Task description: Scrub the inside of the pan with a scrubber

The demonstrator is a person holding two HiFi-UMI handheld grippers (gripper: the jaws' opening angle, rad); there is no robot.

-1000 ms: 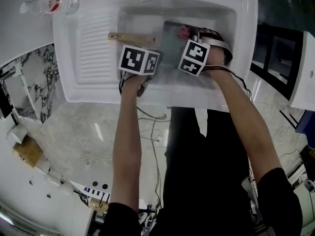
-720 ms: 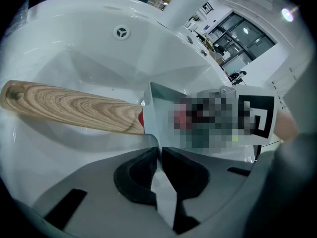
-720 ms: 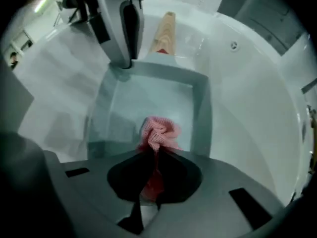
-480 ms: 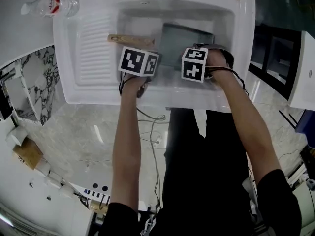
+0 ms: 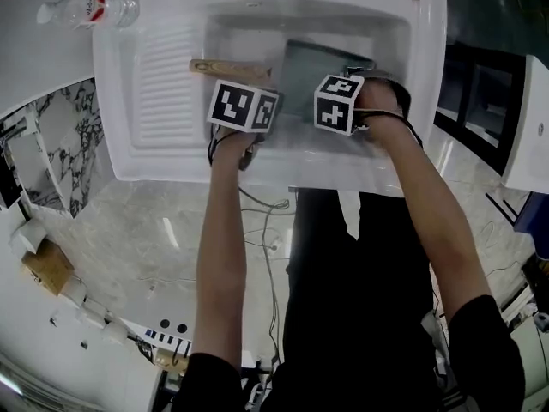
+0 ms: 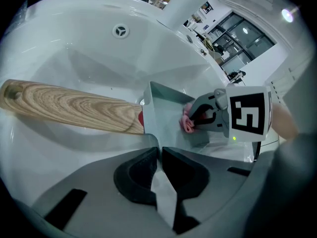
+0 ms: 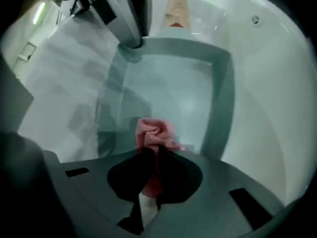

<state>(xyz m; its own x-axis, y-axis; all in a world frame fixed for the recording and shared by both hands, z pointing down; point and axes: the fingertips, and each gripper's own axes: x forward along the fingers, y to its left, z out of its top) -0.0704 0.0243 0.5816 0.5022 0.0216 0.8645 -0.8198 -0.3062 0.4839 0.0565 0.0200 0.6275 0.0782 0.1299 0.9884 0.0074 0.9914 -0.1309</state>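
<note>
the left gripper (image 6: 159, 151) is clamping the rim of the pan (image 6: 166, 117) while the right gripper (image 7: 151, 166) is pressing its gripped pink scrubber (image 7: 154, 133) inside.

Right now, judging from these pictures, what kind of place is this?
Probably a washing-up spot in a lab or office hall: a white sink with ribbed drainboard, a pan in its basin, a pink scrubber held inside the pan, and large glazed windows beyond.
</note>
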